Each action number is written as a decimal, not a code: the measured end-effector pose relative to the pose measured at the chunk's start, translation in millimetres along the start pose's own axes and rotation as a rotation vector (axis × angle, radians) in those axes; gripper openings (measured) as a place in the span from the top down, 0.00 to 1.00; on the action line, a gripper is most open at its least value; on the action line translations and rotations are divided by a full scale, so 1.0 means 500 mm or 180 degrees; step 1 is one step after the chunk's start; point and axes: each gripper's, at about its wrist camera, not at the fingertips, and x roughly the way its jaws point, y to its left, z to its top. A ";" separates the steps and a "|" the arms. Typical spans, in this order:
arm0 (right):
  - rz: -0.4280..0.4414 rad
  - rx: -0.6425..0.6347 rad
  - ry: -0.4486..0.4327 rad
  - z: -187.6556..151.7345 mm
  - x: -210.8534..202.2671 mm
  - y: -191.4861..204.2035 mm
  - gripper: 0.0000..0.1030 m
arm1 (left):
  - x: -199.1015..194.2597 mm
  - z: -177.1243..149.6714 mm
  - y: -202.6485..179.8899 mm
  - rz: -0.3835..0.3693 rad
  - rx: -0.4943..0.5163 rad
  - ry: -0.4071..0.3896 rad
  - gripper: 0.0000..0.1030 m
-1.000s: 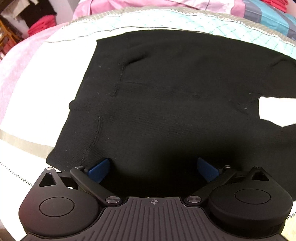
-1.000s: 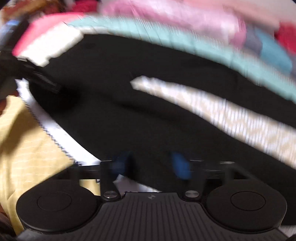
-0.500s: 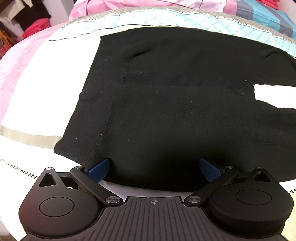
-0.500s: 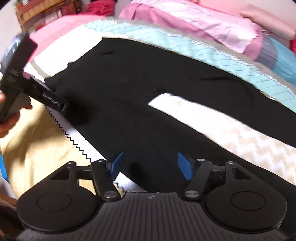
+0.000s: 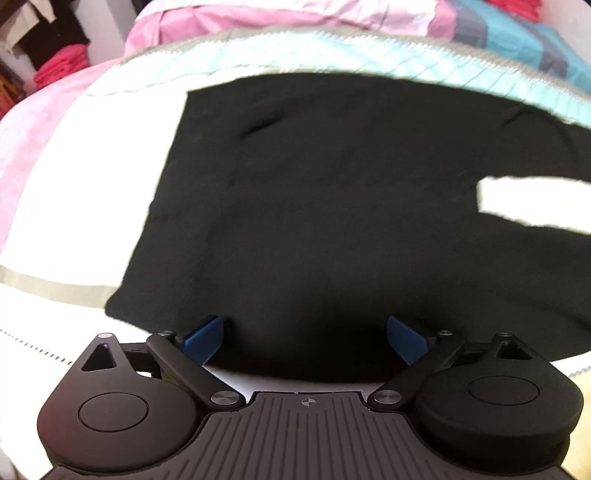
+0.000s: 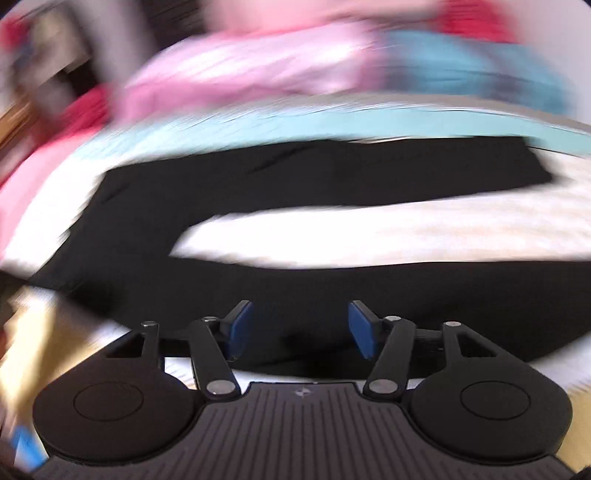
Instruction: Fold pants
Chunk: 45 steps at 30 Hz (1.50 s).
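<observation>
Black pants (image 5: 332, 206) lie flat on a bed, waistband to the left, the two legs running off to the right with a strip of bedcover between them (image 5: 524, 201). My left gripper (image 5: 306, 334) is open, its blue pads at the near edge of the waist part, nothing between them. In the blurred right wrist view the pants (image 6: 332, 295) stretch across, the legs split by a white gap. My right gripper (image 6: 301, 328) is open over the near leg's edge, empty.
The bedcover (image 5: 85, 177) is white with a teal quilted band (image 5: 295, 51) at the far side and a yellow patch (image 6: 44, 343) near the front. Pink bedding (image 5: 258, 18) and coloured cloth are piled behind.
The right gripper has swung right along the near leg, its view now blurred and the jaws wider. The left gripper has shifted slightly over the waist edge and stays open.
</observation>
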 end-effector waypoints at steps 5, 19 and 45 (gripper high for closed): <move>-0.0891 0.0470 0.0267 -0.028 0.015 -0.119 0.45 | -0.031 0.015 -0.066 -0.0301 0.0189 -0.0179 0.00; -0.0625 0.0682 0.0406 -0.079 0.004 -0.223 0.91 | 0.073 0.029 -0.181 -0.0334 0.0461 0.0248 0.00; -0.1224 0.1819 -0.0388 -0.097 -0.041 -0.388 0.82 | 0.070 0.019 -0.198 -0.0254 0.0416 0.0189 0.00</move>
